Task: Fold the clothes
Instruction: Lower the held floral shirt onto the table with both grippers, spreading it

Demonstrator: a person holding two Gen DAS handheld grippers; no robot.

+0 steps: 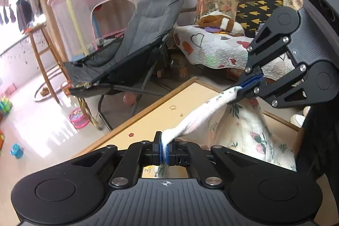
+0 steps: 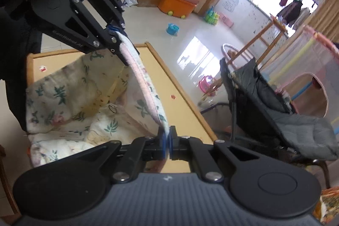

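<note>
Two black two-finger grippers hold one garment between them. The left gripper (image 1: pixel 164 148) has its blue-padded jaws pressed together on a bunched corner of the white floral-print cotton garment (image 1: pixel 237 130). The right gripper (image 2: pixel 167 141) has its jaws pinched on the opposite end of the same hem. The pink-trimmed hem (image 2: pixel 141 79) runs as a taut band from one gripper to the other. The rest of the garment hangs below the hem, and its lower part rests in folds on the pale wooden table with a raised brown rim (image 2: pixel 180 86).

Risks from this position, stated as judgements:

- Slip at the left jaws. The fabric there is gathered into a thick roll, not a flat layer. If the grippers pull further apart, the roll may slide out from between the pads.
- Uneven fold. The lower part lies crumpled on the table. If the hem comes down on it without being drawn flat, the creases are trapped inside the fold.
- Skewed edge. If one gripper descends faster than the other, the hem lands at an angle to the table edge.
- Overhang. The right gripper works near the table rim. Fabric laid too far toward that side may slide off toward the white tiled floor (image 2: pixel 190 20).
- A small metal ring (image 2: pixel 112 108) lies on the fabric. It may catch on a layer during the fold.
</note>
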